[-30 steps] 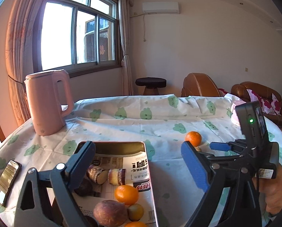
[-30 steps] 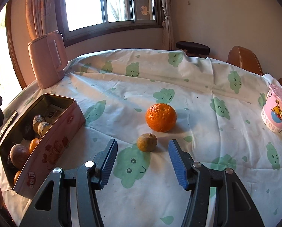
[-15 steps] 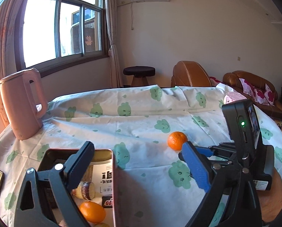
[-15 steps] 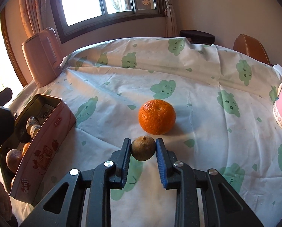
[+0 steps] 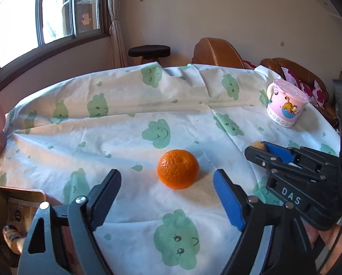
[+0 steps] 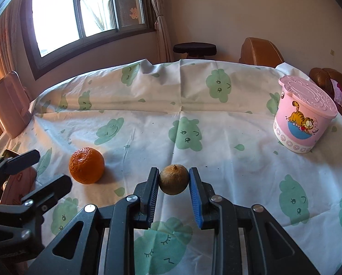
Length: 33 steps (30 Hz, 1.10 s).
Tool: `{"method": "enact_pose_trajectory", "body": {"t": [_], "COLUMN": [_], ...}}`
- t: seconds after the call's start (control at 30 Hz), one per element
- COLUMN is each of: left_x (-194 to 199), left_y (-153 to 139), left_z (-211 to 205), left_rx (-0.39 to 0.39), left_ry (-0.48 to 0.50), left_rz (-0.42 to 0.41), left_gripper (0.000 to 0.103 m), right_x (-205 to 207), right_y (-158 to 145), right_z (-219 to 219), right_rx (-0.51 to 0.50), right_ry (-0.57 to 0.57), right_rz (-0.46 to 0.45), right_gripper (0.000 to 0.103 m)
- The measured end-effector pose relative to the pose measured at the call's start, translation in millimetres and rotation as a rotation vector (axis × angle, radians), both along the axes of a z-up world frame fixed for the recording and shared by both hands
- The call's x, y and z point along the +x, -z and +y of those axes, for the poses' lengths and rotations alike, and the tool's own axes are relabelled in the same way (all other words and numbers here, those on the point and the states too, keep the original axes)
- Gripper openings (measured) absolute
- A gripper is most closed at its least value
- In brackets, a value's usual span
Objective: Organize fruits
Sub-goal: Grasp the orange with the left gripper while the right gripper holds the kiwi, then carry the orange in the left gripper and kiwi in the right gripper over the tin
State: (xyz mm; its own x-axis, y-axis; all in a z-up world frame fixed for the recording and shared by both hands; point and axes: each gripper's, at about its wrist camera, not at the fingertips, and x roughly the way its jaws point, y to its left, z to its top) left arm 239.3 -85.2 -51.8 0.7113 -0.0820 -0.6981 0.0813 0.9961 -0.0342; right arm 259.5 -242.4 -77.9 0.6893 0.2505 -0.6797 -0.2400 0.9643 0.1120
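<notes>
The orange (image 5: 177, 169) sits on the surface (image 5: 129, 137), on a white cloth printed with green smiling clouds. It lies just ahead of your left gripper (image 5: 166, 189), lined up with the gap between the jaws; those jaws are spread to either side of it and closing, and the pads are not touching it.

Just to its right, your right gripper (image 6: 173, 180) pinches the small brown fruit (image 6: 174, 182) between its jaws, one pad pressed to each side. From the right wrist view the orange (image 6: 86, 165) rests to the left of that fruit, near it but apart. From the left wrist view only a sliver of the brown fruit (image 5: 259, 144) shows past the right gripper's (image 5: 262, 149) tip.

At the lower left, close to your left hand's tool, an open pink tin (image 5: 1, 197) holds more fruit. Farther out, a pink lidded cup (image 6: 305, 119) with a cartoon cat stands on the right of the surface, well apart from the fruit, and a pink kettle (image 6: 9, 107) stands at the far left edge.
</notes>
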Motion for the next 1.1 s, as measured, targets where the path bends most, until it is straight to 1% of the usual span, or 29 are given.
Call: {"method": "enact_pose_trajectory", "body": {"t": [0.03,0.1,0.13,0.17,0.2,0.27,0.3,0.37,0.47,0.67,0.93,1.1], "left_x": [6,16,19,22,26,29,31,32,30,21,12,5], "left_y": [2,7,9,11,13,19,22,23,22,14,6,1], "left_z": [-1,-2,-3,-4,-5,-6,-6,-5,-6,-6,-3,-4], "left_rx": [0.001,-0.008,-0.011,-0.011,-0.008,-0.018,-0.025,-0.049,-0.046,-0.044,-0.063,-0.049], "left_ry": [-0.005,-0.006,-0.005,0.001,0.007,0.017,0.022,0.034,0.037,0.046,0.044,0.037], "left_rz": [0.011,0.028,0.038,0.045,0.054,0.079,0.089,0.097,0.087,0.035,-0.02,-0.061], "left_gripper": [0.08,0.079,0.077,0.072,0.069,0.057,0.057,0.049,0.049,0.048,0.048,0.048], "right_x": [1,0,0,0,-1,-1,0,-1,-4,-12,-20,-27], "right_y": [1,1,1,0,0,0,0,0,-3,-9,-16,-19], "right_z": [-1,-1,-2,-2,-3,-4,-4,-6,-3,-2,2,4], "right_rx": [0.007,0.016,0.022,0.027,0.033,0.048,0.055,0.066,0.06,0.059,0.04,0.025], "right_ry": [-0.003,-0.01,-0.011,-0.01,-0.012,-0.016,-0.018,-0.023,-0.034,-0.051,-0.068,-0.067], "right_rz": [0.002,0.005,0.004,0.003,0.002,0.001,0.004,0.0,-0.02,-0.067,-0.127,-0.166], "right_gripper": [0.028,0.028,0.028,0.028,0.028,0.028,0.028,0.028,0.028,0.028,0.028,0.028]}}
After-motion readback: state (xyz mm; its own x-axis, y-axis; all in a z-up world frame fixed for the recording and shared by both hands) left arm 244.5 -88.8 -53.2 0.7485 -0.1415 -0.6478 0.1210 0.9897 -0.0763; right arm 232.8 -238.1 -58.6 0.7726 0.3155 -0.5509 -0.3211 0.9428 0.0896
